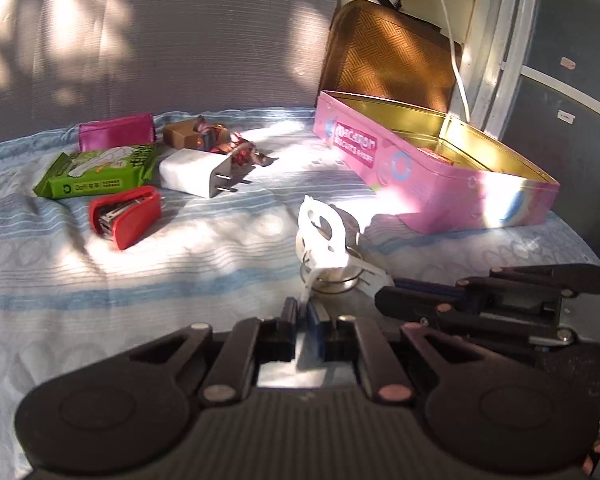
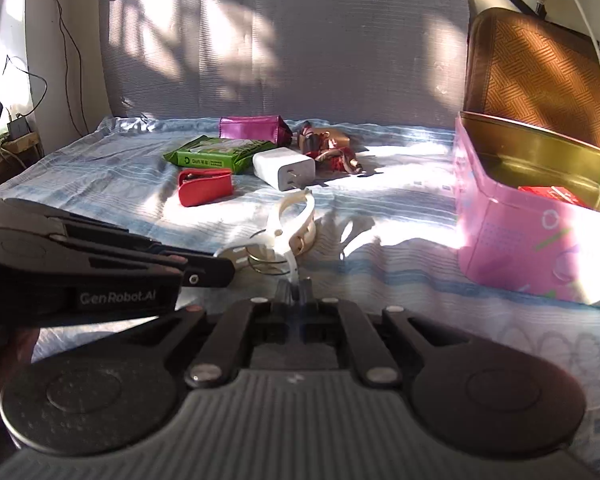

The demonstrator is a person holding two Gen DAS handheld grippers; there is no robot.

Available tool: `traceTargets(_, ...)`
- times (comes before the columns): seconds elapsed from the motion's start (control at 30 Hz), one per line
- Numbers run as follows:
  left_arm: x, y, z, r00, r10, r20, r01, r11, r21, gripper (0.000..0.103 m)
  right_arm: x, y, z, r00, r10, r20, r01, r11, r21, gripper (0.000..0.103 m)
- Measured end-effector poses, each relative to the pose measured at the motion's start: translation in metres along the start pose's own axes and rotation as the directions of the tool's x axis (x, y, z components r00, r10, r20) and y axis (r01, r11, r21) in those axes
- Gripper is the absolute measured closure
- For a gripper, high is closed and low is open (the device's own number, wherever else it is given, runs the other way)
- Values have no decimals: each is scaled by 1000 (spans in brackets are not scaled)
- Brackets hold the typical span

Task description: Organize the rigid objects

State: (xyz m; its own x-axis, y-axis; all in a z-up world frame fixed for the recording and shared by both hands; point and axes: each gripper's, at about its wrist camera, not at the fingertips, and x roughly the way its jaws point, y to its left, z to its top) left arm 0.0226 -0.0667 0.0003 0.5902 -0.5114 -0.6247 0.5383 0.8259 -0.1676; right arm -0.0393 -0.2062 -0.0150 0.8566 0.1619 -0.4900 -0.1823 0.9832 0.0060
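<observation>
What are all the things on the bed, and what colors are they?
Tin box: one, pink outside, gold inside, lid open, right side of bed.
Red packet: one, inside the tin box.
White clip: one, with metal rings, held by both grippers, near middle.
Stapler: one, red, left.
Charger plug: one, white, behind stapler.
Green packet: one, left.
Magenta pouch: one, far left.
Brown-red trinkets: a tangle, count unclear, far middle.
Bedsheet: one, blue-white.
Left gripper: black, fingers shut on clip.
Right gripper: black, fingers shut on clip.
</observation>
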Motion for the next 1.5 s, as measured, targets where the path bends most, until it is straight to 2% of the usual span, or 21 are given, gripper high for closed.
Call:
traceTargets(0.07,1,-20,-6,998,-60,-18,61,997,46,97,-23,-10,-13,999,-48,20,48,999,4,97)
traceTargets(0.17,3,-60,-18,989,-143,-43,148,978,146,97,-54,-29,-36,994,-108,34,106,993,45,97)
traceTargets(0.3,4,-101,-20,978,-201,-50,207,948,243,97,-90,-48,-65,978,-193,74,183,975,124,97)
traceTargets(0.37,-4,-114,-11,975,-220,-1,212,938,275,97,-101,-51,-63,965,-234,118,218,967,129,97)
traceTargets(0.5,-19,-130,28,965,-235,115,189,930,315,97,-115,-60,-37,918,-296,264,274,955,115,97)
traceTargets(0.6,-9,-135,61,960,-215,179,147,933,329,96,-104,-76,-8,883,-319,345,305,948,97,97)
traceTargets(0.67,8,-135,81,964,-193,185,126,938,324,95,-89,-90,8,868,-333,368,323,942,90,97)
traceTargets(0.77,53,-127,108,980,-157,119,121,956,267,96,-55,-117,27,878,-340,337,321,940,112,95)
traceTargets(0.8,67,-125,112,987,-122,101,92,962,258,94,-34,-128,33,888,-354,293,332,935,123,93)
traceTargets(0.83,88,-122,115,996,-40,78,19,968,251,85,-18,-137,35,897,-367,246,345,930,127,92)
traceTargets(0.87,99,-119,115,998,9,60,-24,970,241,81,-6,-145,35,898,-386,212,362,921,143,87)
traceTargets(0.9,100,-116,114,998,-2,65,-13,972,234,84,1,-150,33,891,-417,181,388,905,175,78)
traceTargets(0.97,83,-107,108,993,-42,107,21,981,194,77,-12,-151,22,888,-408,211,354,901,253,76)
traceTargets(1.0,72,-105,103,989,-58,138,30,981,193,68,-26,-146,14,892,-380,243,314,910,270,71)
traceTargets(1.03,60,-102,97,983,-66,172,31,980,197,62,-37,-140,7,887,-378,265,305,911,276,69)
traceTargets(1.1,36,-93,82,972,-84,221,37,977,210,62,-54,-128,-8,881,-367,297,287,916,280,64)
traceTargets(1.13,29,-88,76,970,-95,222,48,977,209,61,-59,-124,-13,887,-352,299,270,920,284,64)
traceTargets(1.3,21,-58,46,988,-77,132,63,992,112,61,-66,-111,-31,940,-263,219,176,920,351,64)
traceTargets(1.37,26,-47,35,994,-32,104,23,996,89,61,-64,-106,-28,942,-256,216,173,923,343,64)
traceTargets(1.43,30,-32,29,998,1,64,-4,999,39,61,-58,-102,-26,951,-254,178,184,924,336,64)
traceTargets(1.5,30,-18,25,996,60,59,-61,998,9,61,-54,-99,-26,959,-232,164,167,928,333,64)
